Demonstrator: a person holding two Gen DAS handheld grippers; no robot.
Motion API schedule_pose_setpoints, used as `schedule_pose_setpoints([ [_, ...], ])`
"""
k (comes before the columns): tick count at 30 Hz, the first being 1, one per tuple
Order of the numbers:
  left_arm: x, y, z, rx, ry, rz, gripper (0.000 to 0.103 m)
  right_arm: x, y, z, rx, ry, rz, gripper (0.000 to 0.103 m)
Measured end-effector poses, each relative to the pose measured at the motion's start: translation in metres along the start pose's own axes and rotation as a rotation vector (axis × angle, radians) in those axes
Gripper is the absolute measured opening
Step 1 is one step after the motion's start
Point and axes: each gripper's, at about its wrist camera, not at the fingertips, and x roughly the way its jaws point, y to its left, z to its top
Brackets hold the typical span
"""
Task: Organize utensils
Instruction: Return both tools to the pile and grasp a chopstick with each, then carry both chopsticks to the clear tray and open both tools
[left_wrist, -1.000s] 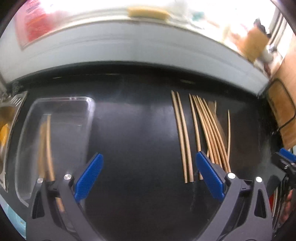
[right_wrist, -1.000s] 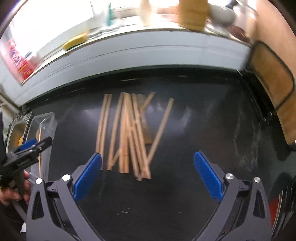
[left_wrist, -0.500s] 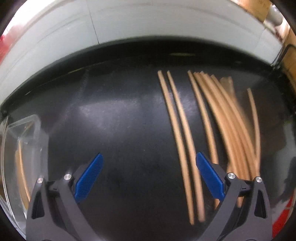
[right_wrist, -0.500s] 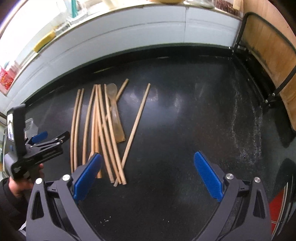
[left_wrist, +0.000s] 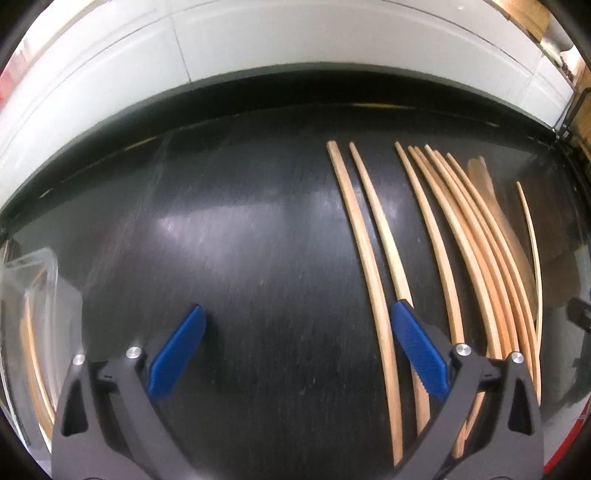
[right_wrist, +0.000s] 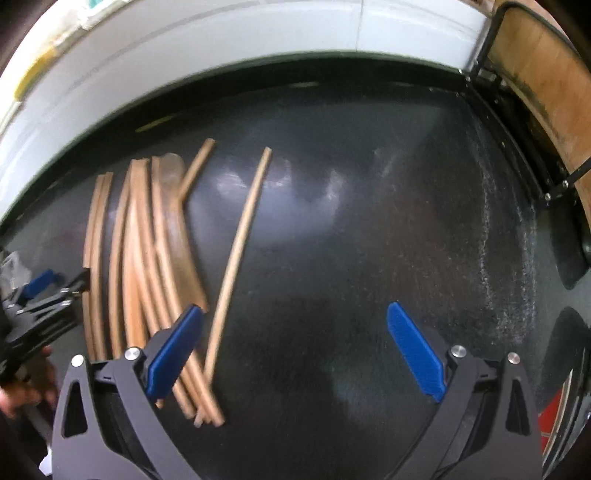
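Several wooden chopsticks (left_wrist: 373, 273) lie side by side on the black counter (left_wrist: 258, 240), with a wooden spoon (left_wrist: 495, 218) among them. My left gripper (left_wrist: 295, 332) hangs open low over the counter, its right finger (left_wrist: 417, 347) over the leftmost sticks. In the right wrist view the same chopsticks (right_wrist: 144, 251) and spoon (right_wrist: 181, 229) lie at left, one stick (right_wrist: 240, 251) lying apart. My right gripper (right_wrist: 291, 332) is open and empty, its left finger (right_wrist: 173, 350) above the bundle's near ends. The left gripper (right_wrist: 51, 295) shows at that view's left edge, held by a hand (right_wrist: 22, 387).
A clear plastic tray (left_wrist: 33, 325) holding a few chopsticks sits at the counter's left end. A white tiled wall (left_wrist: 258, 48) runs behind the counter. A wooden board in a black wire rack (right_wrist: 543, 74) stands at the right end.
Both grippers have moved forward and lower toward the chopsticks, which now look larger. The tray has slid to the left edge of the left wrist view.
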Motion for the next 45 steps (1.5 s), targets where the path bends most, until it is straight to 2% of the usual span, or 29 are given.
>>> schedule_pose_setpoints([
  [7,0.002,-0.007,0.005,0.013,-0.029,-0.003,0.098,0.024,0.01,0.005,0.011,0.006,-0.038,0.095],
  [13,0.005,-0.011,0.008,0.022,-0.041,-0.005,0.098,0.028,0.009,0.004,0.009,-0.011,-0.018,0.093],
  [16,0.006,-0.013,0.011,0.016,-0.044,0.001,0.098,0.025,0.011,0.002,-0.008,-0.013,-0.009,0.088],
  [19,0.004,-0.014,0.009,0.012,-0.044,0.004,0.098,0.017,0.017,-0.002,-0.041,-0.017,0.008,0.077],
  [20,0.003,-0.012,0.008,0.014,-0.044,0.002,0.097,0.012,0.019,-0.004,-0.059,-0.025,0.013,0.067],
  [21,0.002,-0.013,0.007,0.016,-0.043,0.0,0.096,0.008,0.023,-0.005,-0.072,-0.039,0.02,0.046],
  [23,-0.002,-0.016,0.007,0.032,-0.05,-0.008,0.087,0.004,0.029,-0.006,-0.082,-0.044,0.017,0.011],
  [25,-0.008,-0.026,0.006,0.068,-0.067,-0.016,0.061,0.003,0.029,-0.007,-0.077,-0.038,0.032,0.007],
  [26,-0.011,-0.033,0.005,0.086,-0.068,-0.022,0.054,0.003,0.028,-0.007,-0.073,-0.034,0.036,0.007],
  [28,-0.014,-0.044,0.004,0.12,-0.07,-0.024,0.023,0.0,0.027,-0.008,-0.075,-0.027,0.04,0.007],
  [30,-0.016,-0.056,0.001,0.156,-0.071,-0.006,0.009,-0.001,0.026,-0.01,-0.079,-0.024,0.039,0.007],
  [34,-0.017,-0.064,0.002,0.141,-0.061,0.004,0.006,0.001,0.024,-0.006,-0.078,-0.007,0.058,0.007],
  [36,-0.019,-0.062,0.005,0.108,-0.033,-0.014,0.006,0.005,0.018,-0.002,-0.065,0.003,0.07,0.007],
  [45,-0.083,-0.044,0.008,0.063,-0.056,0.011,0.006,-0.044,0.004,-0.015,-0.068,-0.047,0.111,0.007],
])
